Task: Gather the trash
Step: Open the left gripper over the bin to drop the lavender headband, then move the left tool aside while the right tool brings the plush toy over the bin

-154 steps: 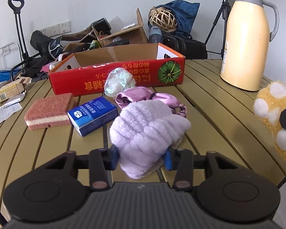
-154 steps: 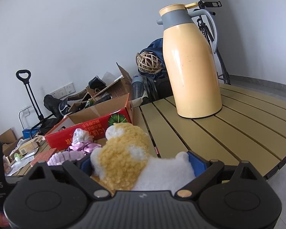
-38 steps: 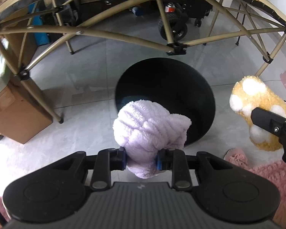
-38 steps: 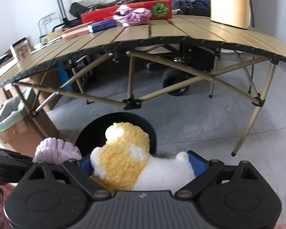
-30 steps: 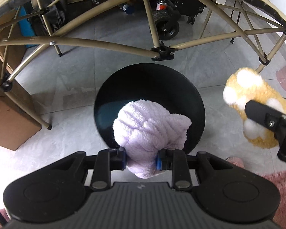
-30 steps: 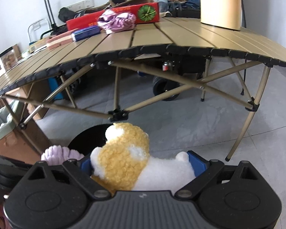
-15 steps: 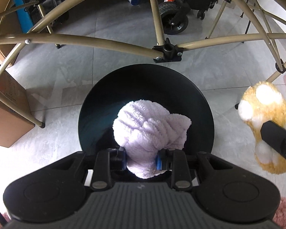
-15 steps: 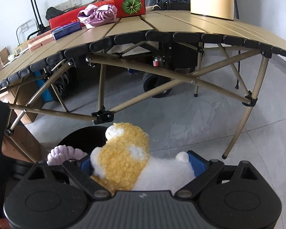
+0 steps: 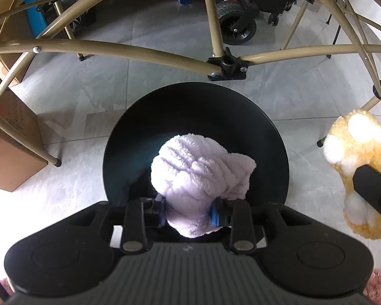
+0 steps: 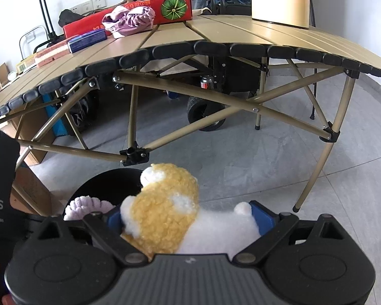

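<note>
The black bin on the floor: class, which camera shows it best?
The left wrist view: it looks almost straight down into the black bin, whose round rim shows nearly whole. The right wrist view shows only a dark part of it behind the plush toy.

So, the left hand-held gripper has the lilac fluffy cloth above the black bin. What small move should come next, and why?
Probably let the left hand-held gripper finish opening, without moving it. Its jaws are opening now, yet the lilac fluffy cloth is between the blue pads and hangs right over the mouth of the black bin, so it should drop inside.
</note>
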Demonstrator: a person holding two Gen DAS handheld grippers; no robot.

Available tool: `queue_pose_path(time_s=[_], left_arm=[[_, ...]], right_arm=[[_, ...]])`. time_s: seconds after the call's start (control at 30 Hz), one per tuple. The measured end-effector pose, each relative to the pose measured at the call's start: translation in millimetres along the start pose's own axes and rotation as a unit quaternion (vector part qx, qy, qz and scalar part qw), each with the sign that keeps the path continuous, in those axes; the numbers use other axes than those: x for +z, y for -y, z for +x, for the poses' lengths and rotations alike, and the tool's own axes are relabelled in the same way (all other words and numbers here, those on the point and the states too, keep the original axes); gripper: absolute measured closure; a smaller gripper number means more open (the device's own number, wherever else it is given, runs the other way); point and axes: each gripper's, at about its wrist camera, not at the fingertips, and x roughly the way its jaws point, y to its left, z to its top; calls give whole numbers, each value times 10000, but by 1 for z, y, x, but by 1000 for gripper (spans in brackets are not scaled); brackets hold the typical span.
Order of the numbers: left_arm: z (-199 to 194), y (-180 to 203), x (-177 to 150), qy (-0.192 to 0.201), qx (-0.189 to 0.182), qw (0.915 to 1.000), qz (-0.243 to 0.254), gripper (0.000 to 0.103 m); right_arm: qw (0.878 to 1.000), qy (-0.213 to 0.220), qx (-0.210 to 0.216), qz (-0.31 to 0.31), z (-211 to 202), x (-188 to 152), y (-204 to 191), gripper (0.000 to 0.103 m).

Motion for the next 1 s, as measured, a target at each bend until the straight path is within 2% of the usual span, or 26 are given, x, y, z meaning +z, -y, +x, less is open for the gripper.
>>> queue_pose_path(time_s=[0.03,0.1,0.17,0.23,0.47,0.83,1.0], left_arm=[[0,0,0,11,25,10000,-8,66],[-1,-1,1,22,5,10000,-30,50],[-2,-3,1,24,-14,9999,-144,12],[-4,-7,2,73,47,9996,-264,5],[0,-8,2,-35,59,9996,-285,4],[-4,-7,1,10,84,9997,-243,4],[-14,-9,1,152,125,9995,-240,2]], right_arm=[[10000,3,4,-3,0,0,0,8],[10000,11,9,-12,0,0,-1,8],[10000,18,5,-17,0,0,-1,8],[10000,22,-3,-11,0,1,0,8],[10000,22,-1,-17,0,0,0,8],[10000,29,-1,-13,0,0,-1,8],[10000,70,7,16,-2,0,1,8]])
